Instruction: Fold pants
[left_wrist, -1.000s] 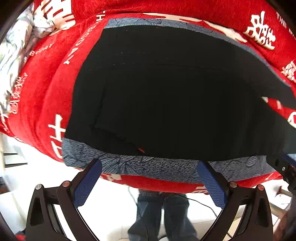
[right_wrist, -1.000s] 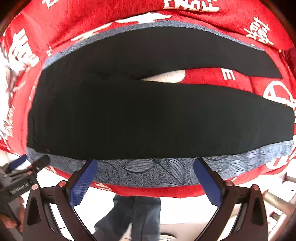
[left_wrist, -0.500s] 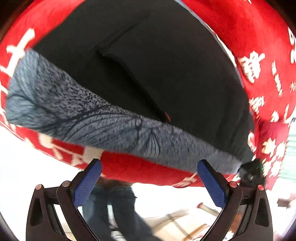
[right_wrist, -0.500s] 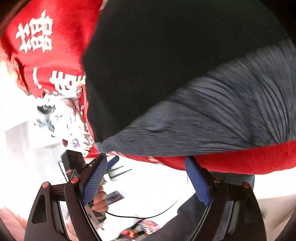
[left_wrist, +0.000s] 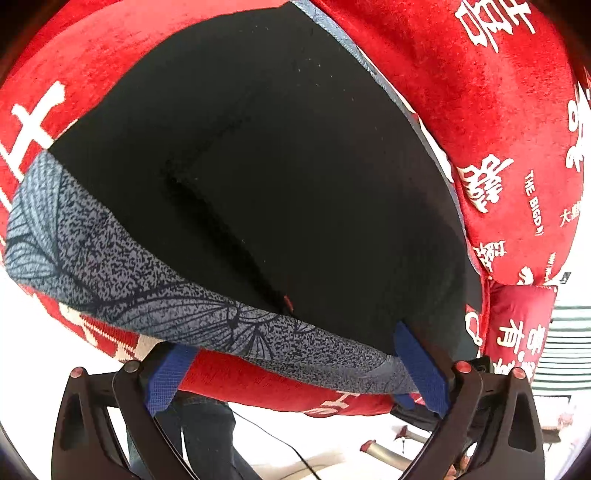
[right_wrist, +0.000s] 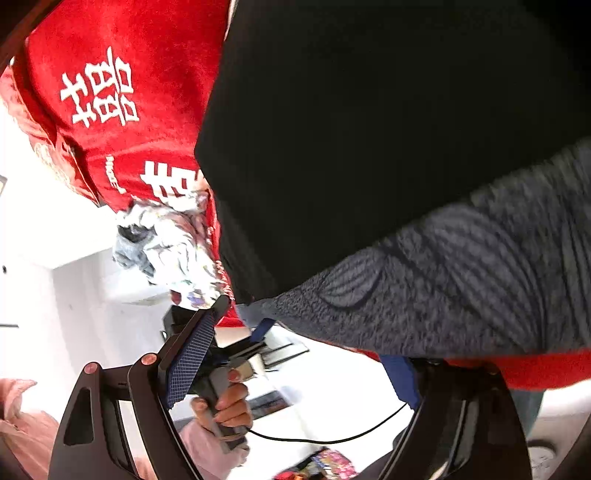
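Black pants (left_wrist: 295, 166) lie flat on a grey leaf-patterned cloth (left_wrist: 110, 266), which covers a red blanket (left_wrist: 498, 92) with white characters. My left gripper (left_wrist: 288, 339) straddles the near edge of cloth and blanket. Its right pad (left_wrist: 421, 365) rests over the grey cloth by the pants' corner, its left pad (left_wrist: 166, 376) sits below the edge, and the jaws are closing. In the right wrist view the pants (right_wrist: 369, 129) and grey cloth (right_wrist: 461, 277) fill the top. My right gripper (right_wrist: 303, 332) stands wide at the same edge, its right finger tucked under the blanket.
A person's jeans-clad legs (left_wrist: 207, 435) stand below the bed edge. A hand (right_wrist: 229, 402) in a pink sleeve holds the other gripper's handle. Crumpled patterned fabric (right_wrist: 173, 251) lies by the pants' corner. Metal rods (left_wrist: 388, 446) and a cable (right_wrist: 332, 439) lie on the pale floor.
Both grippers dropped and rolled from looking over the whole pants to close against the bed's near edge. Their jaws narrowed a little and now straddle the cloth edge.
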